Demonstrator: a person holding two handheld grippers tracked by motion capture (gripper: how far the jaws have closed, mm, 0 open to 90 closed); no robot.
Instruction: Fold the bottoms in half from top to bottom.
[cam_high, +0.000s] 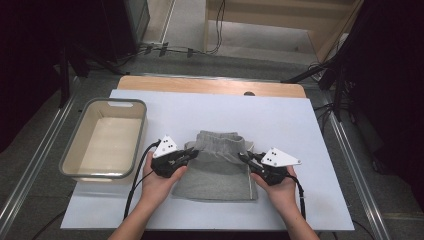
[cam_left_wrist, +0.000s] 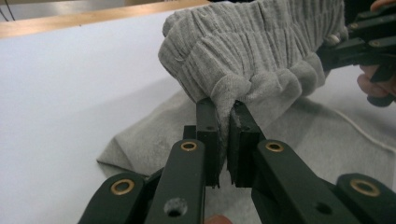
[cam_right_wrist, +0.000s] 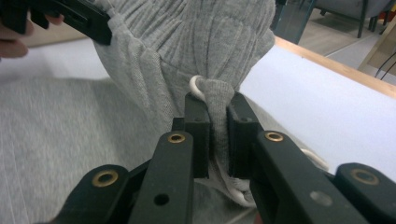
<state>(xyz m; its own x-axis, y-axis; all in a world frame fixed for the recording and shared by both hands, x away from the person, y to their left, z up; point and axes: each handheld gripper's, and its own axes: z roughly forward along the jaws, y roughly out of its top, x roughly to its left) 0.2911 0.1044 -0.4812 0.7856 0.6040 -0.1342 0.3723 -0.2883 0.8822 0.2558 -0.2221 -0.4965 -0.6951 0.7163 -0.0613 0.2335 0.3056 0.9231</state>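
Black jaws of the left gripper (cam_left_wrist: 223, 109) clamped on a bunched edge of the grey garment (cam_high: 218, 165), whose ribbed waistband rises lifted between both tools; right gripper (cam_right_wrist: 218, 105) likewise pinched on gathered waistband cloth, a white drawstring (cam_right_wrist: 198, 87) looping just beside its pads. Garment's lower part lies flat on the pale sheet (cam_high: 280, 120) between and beneath the grippers. Grey-rimmed tub (cam_high: 106, 172) sits beyond the left gripper's outer side, apart from the cloth.

Grey ribbed garment (cam_high: 218, 165) w/ white drawstring (cam_right_wrist: 198, 87), black tongs (cam_high: 190, 153), white mat (cam_high: 280, 115)
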